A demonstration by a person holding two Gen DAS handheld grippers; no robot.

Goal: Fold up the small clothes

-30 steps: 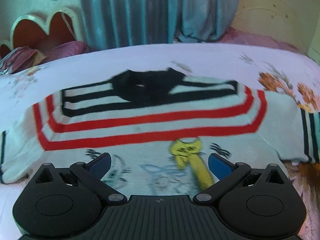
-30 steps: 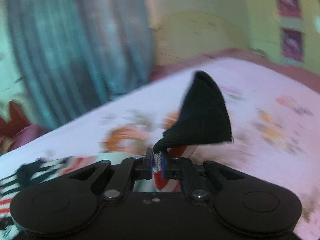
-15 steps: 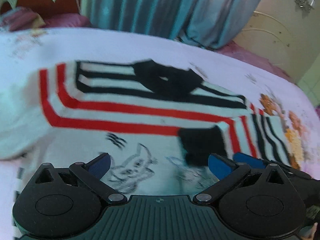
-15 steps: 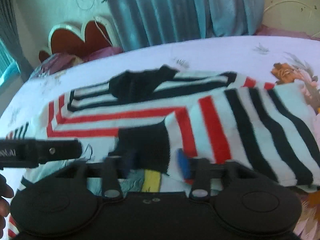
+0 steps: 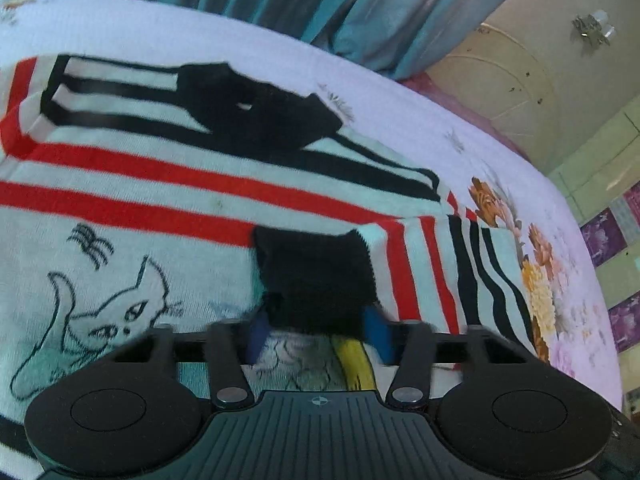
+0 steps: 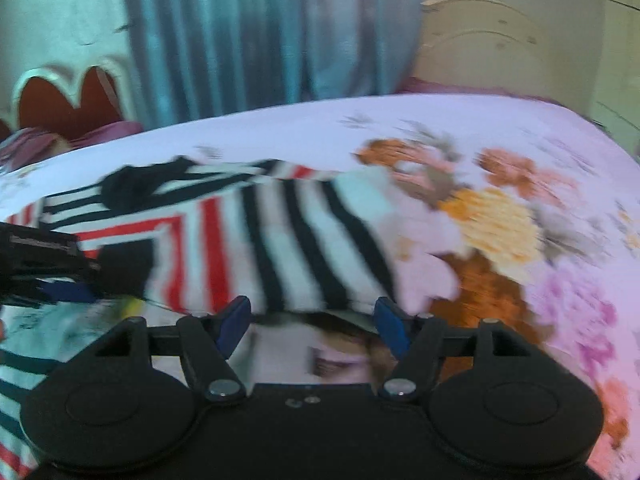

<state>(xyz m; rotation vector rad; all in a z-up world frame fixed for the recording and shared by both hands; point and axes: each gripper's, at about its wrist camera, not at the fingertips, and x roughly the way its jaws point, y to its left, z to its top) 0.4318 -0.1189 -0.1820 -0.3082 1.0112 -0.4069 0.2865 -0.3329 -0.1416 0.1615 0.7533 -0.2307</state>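
Bed (image 5: 280, 46) with a white sheet printed in orange, yellow and pink flowers; teal pleated curtain (image 5: 320, 0) behind it, cream arched panel (image 5: 500, 80) beside the curtain, red scalloped headboard (image 6: 68, 96) at the far corner.

White knitted child's sweater (image 5: 160, 184) with red and black stripes, black collar and outline-cat drawings, spread flat on the bed, one striped sleeve folded inward across the chest.

Black ribbed cuff (image 5: 316, 276) of that sleeve lies between the blue pads of the left tool (image 5: 318, 330), whose jaws are closing around it.

Right tool (image 6: 314, 322): jaws opening, nothing held, the sleeve's lower edge just ahead of the fingertips. View blurred.
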